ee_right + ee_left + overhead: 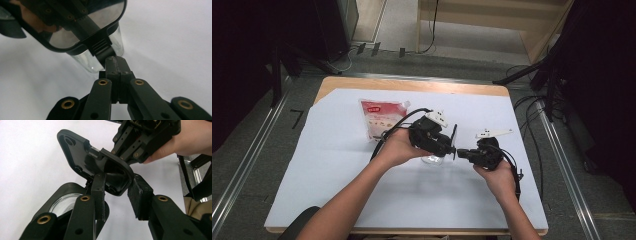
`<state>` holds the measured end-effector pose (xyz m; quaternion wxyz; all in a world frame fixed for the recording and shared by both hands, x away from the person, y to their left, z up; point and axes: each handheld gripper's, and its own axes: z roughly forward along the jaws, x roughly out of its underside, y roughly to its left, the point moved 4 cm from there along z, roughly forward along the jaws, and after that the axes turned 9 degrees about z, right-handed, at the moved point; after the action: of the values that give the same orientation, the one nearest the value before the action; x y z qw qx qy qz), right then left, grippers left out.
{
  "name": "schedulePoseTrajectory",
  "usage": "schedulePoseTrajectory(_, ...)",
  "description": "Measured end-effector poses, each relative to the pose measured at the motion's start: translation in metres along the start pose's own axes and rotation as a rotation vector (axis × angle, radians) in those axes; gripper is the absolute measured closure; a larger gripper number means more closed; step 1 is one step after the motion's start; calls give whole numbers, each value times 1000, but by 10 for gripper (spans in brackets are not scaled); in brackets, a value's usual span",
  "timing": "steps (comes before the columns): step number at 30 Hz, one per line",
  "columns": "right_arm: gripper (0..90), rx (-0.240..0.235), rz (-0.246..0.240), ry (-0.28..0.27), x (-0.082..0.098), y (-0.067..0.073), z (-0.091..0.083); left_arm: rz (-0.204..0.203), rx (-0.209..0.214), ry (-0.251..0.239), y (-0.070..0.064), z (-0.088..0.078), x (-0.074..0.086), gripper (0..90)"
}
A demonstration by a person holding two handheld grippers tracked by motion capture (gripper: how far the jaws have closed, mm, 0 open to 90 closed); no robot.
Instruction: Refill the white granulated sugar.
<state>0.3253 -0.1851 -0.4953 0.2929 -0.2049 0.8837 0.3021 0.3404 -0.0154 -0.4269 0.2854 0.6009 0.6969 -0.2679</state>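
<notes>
Lid (92, 163) work sits at mid-table: I have a black-rimmed lid with a clear window held up on edge between my two grippers, above a clear glass jar (432, 159) standing on the white sheet (337, 170). My right gripper (460, 153) has its jaws fully closed on the small ribbed tab (101, 46) at the lid's edge; in the right gripper view the pads meet tight around that tab. My left gripper (451, 145) is partly open, and in the left gripper view its two pads (140, 195) bracket the lid's rounded lower corner, one pad against the underside, the other at the rim. I cannot tell how firmly they press. The jar shows beneath the lid, just below my jaws. A red-and-white food pouch (382, 119) lies flat behind my left hand (399, 147), apart from the jar.
</notes>
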Motion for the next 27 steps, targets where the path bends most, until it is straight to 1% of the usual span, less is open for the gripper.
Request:
schedulePoseTrajectory(3, 900, -2, 2, -3, 0, 1, 1, 3, -3, 6, -1, 0, -1, 685)
schedulePoseTrajectory(7, 900, -2, 5, -4, 0, -1, 2, -1, -2, 3, -2, 2, -2, 684)
schedulePoseTrajectory(10, 900, -2, 7, -7, 0, 0, 1, 5, -1, 5, -2, 3, -3, 681)
schedulePoseTrajectory(13, 900, -6, 4, -13, -1, 0, 1, 5, -4, 1, -4, 5, -4, 680)
schedulePoseTrajectory(14, 900, -5, 5, -14, -1, 0, 1, -2, -2, 0, -4, 5, -4, 680)
schedulePoseTrajectory(18, 900, -3, 8, -16, -1, 1, 1, 1, 4, 4, -5, 7, -5, 680)
schedulePoseTrajectory(20, 900, -8, 2, -20, -1, 1, 1, 3, 2, 8, -5, 7, -5, 680)
schedulePoseTrajectory(26, 900, -10, 2, -24, -2, 1, 1, -4, 11, -2, -5, 9, -5, 676)
schedulePoseTrajectory(27, 900, -9, 0, -24, -2, 1, 1, -6, 11, -9, -5, 9, -5, 674)
